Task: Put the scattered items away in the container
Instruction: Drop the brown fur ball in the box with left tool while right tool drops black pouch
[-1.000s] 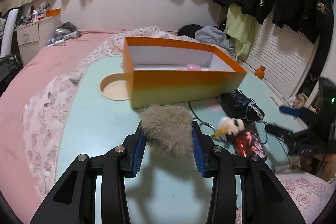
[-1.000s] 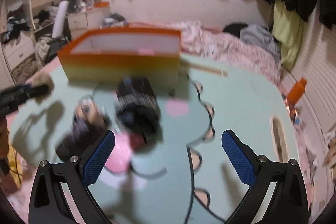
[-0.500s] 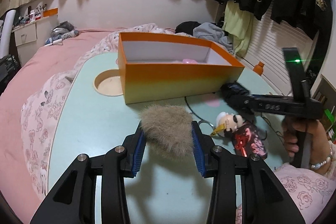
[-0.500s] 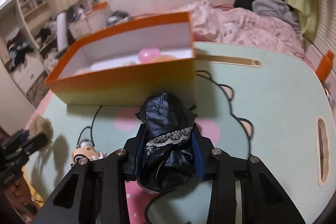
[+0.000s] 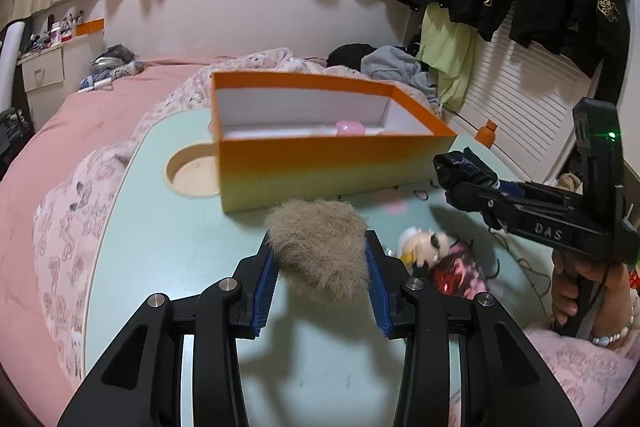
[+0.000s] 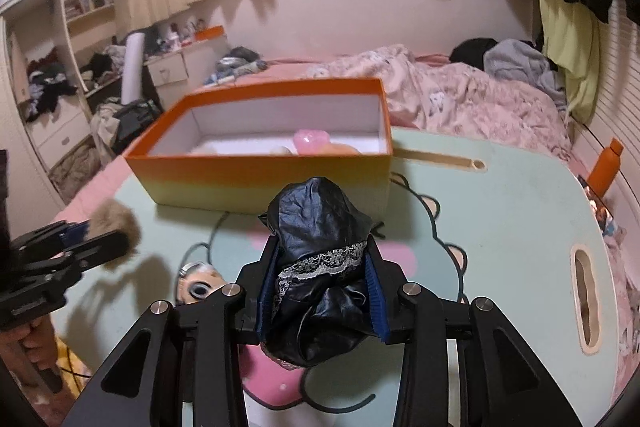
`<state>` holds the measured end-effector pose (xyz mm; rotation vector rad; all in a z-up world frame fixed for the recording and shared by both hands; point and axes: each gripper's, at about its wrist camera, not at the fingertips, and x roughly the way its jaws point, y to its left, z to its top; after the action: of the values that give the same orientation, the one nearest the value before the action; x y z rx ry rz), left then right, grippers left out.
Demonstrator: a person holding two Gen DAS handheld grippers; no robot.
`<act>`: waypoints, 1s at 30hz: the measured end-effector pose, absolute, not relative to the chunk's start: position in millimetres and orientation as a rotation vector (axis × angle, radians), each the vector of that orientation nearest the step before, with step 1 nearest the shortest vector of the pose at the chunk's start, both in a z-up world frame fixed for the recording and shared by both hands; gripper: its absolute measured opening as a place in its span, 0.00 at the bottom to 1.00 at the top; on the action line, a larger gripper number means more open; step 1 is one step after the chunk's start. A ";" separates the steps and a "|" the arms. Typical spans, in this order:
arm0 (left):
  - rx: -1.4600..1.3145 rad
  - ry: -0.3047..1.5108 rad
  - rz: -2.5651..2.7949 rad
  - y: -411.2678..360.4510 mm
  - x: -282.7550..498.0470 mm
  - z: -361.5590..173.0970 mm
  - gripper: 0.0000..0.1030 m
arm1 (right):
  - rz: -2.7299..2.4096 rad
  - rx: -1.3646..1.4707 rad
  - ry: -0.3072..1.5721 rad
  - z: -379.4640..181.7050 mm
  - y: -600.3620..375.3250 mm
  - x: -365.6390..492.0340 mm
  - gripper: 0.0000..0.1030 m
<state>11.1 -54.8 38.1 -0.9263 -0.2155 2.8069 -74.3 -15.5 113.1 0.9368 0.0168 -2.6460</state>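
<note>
Tools (image 5: 320,283) (image 6: 320,295) level, gripping fur ball (image 5: 320,247) and pouch (image 6: 320,227).

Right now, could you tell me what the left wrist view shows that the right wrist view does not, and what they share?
Only the left wrist view shows the round hole in the table and the doll's red body. Only the right wrist view shows the oval slot near the table's right edge and the cluttered shelves. Both show the orange box with a pink item inside, the left tongs shut on the fur pom-pom, and the right tongs shut on the black pouch.
</note>
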 end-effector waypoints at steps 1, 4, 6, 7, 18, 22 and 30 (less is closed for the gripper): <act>-0.918 -0.212 2.803 -53.2 6.9 41.7 0.41 | -2.645 0.927 0.020 117.2 -15.9 -75.3 0.36; -0.916 -0.192 2.783 -47.9 -8.1 50.7 0.41 | -2.650 0.893 0.029 130.5 -17.8 -79.3 0.36; -0.927 -0.189 2.769 -46.0 -20.1 55.7 0.41 | -2.652 0.876 0.039 138.3 -19.5 -83.3 0.36; -0.930 -0.187 2.769 -44.8 -28.0 59.1 0.41 | -2.657 0.864 0.045 143.6 -20.5 -86.5 0.36; -1.021 -0.097 2.792 -43.5 -106.1 95.1 0.41 | -2.734 0.816 0.106 178.0 -41.4 -153.6 0.36; -1.078 -0.180 2.753 -50.2 -129.9 90.6 0.44 | -2.730 0.840 0.095 174.0 -48.5 -174.4 0.46; -1.154 -0.115 2.741 -45.2 -135.6 67.5 0.70 | -2.769 0.828 0.177 159.3 -48.3 -172.9 0.77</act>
<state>-135.6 -45.2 67.5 -1.1536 -0.1148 2.7408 -172.9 -48.3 159.3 0.8278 0.1770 -2.7688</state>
